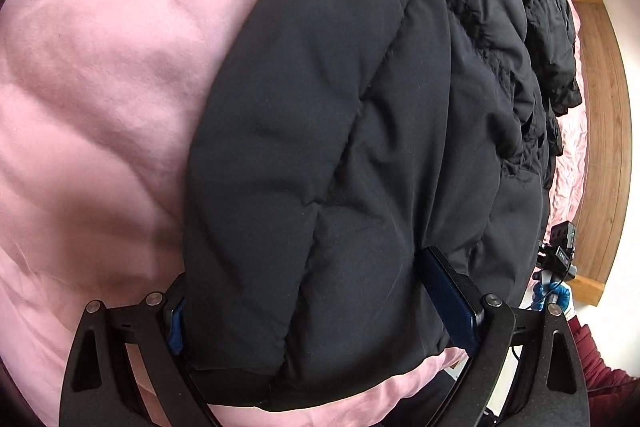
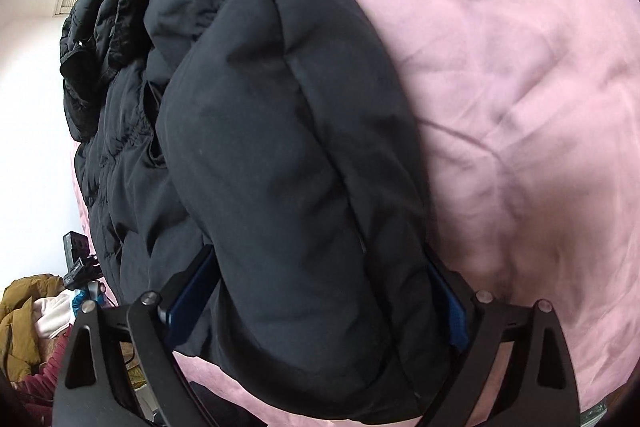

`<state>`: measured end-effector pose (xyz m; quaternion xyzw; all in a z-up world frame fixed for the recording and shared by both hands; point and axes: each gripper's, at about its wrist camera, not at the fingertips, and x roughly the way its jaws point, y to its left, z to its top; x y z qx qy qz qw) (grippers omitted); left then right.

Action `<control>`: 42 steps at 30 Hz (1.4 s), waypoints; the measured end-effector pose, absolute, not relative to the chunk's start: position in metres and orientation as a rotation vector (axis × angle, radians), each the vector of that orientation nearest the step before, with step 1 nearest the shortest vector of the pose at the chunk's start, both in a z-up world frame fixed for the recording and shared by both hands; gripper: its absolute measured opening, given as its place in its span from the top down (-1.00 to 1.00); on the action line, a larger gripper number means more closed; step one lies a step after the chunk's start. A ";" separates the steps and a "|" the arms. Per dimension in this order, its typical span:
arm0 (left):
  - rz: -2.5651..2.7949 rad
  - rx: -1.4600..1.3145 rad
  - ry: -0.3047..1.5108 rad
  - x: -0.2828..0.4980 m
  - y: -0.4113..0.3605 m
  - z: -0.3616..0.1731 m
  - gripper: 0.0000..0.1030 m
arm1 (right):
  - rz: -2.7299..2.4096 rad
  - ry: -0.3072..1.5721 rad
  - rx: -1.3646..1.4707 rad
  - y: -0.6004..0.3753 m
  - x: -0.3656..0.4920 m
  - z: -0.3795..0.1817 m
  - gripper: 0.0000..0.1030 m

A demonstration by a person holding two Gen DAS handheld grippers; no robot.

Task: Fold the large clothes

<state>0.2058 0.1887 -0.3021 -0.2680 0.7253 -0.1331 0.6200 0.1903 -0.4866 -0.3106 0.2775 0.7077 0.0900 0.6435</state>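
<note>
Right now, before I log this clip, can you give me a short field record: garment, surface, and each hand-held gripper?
garment: black padded jacket, bunched in thick folds
surface: pink bedding, jacket lies on it
left hand-held gripper: jaws wide, a jacket fold between them; grip unclear
right hand-held gripper: jaws open wide, a jacket fold between them
background: mustard garment off the bed

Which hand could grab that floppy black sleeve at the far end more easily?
Probably right: from the right tongs the sleeve cuff looks nearer and plainer; from the left tongs it lies past the jacket's puffy ridge.
</note>
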 end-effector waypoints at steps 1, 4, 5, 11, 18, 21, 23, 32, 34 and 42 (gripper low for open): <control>-0.309 -0.607 1.677 0.205 0.187 -0.302 -0.82 | 0.205 1.617 0.633 -0.485 0.190 -0.312 -0.86; -0.298 -0.602 1.682 0.204 0.182 -0.305 -0.82 | 0.207 1.618 0.638 -0.484 0.191 -0.315 -0.86; -0.291 -0.602 1.682 0.204 0.182 -0.305 -0.82 | 0.208 1.617 0.636 -0.484 0.191 -0.314 -0.86; -0.274 -0.562 1.690 0.197 0.159 -0.304 -0.60 | 0.227 1.628 0.591 -0.467 0.195 -0.313 -0.77; -0.261 -0.624 1.658 0.190 0.138 -0.307 -0.13 | 0.264 1.624 0.618 -0.453 0.193 -0.311 -0.36; -0.249 -0.650 1.656 0.190 0.133 -0.311 -0.14 | 0.276 1.632 0.630 -0.454 0.191 -0.312 -0.36; -0.240 -0.661 1.653 0.189 0.131 -0.313 -0.14 | 0.278 1.634 0.647 -0.457 0.188 -0.314 -0.36; -0.271 -0.648 1.599 0.187 0.121 -0.296 0.51 | 0.285 1.655 0.601 -0.451 0.191 -0.312 -0.10; -0.278 -0.637 1.586 0.187 0.115 -0.290 0.59 | 0.296 1.648 0.607 -0.443 0.192 -0.306 0.12; -0.316 -0.669 1.523 0.190 0.113 -0.265 0.72 | 0.338 1.605 0.571 -0.425 0.194 -0.277 0.53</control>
